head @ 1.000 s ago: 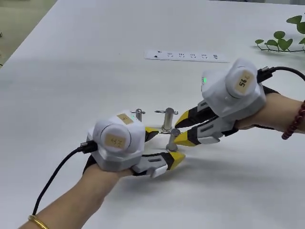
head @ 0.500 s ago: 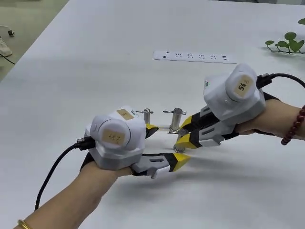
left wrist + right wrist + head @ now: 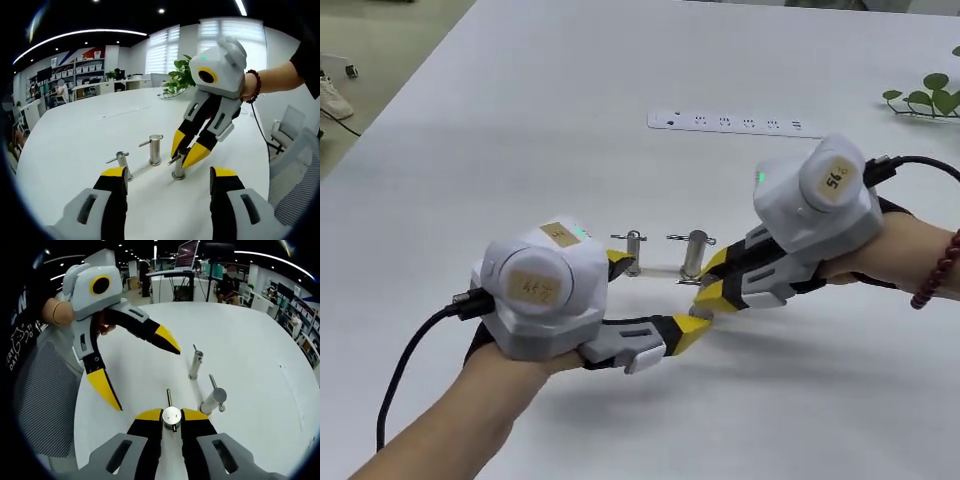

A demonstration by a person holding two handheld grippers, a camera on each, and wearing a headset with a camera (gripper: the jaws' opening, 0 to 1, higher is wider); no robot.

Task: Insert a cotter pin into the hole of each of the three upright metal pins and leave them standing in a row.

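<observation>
Three upright metal pins stand in a row on the white table (image 3: 520, 130). The far pin (image 3: 634, 250) (image 3: 122, 163) (image 3: 195, 364) and the middle pin (image 3: 694, 253) (image 3: 155, 149) (image 3: 215, 399) each carry a thin cotter pin through the head. The near pin (image 3: 178, 169) (image 3: 171, 416) also has a wire sticking out of it. My right gripper (image 3: 708, 288) (image 3: 187, 151) (image 3: 171, 421) is shut on that near pin's head. My left gripper (image 3: 652, 297) (image 3: 169, 176) (image 3: 137, 365) is open and holds nothing, its jaws spread wide and facing the row.
A white power strip (image 3: 730, 122) lies farther back on the table. Green plant leaves (image 3: 925, 93) sit at the far right edge. Both grippers trail black cables toward the person. Open table surface lies to the left and front.
My left gripper has drawn back to the left, away from the near pin, still open. My right gripper stays shut on the near pin. The head camera has shifted.
</observation>
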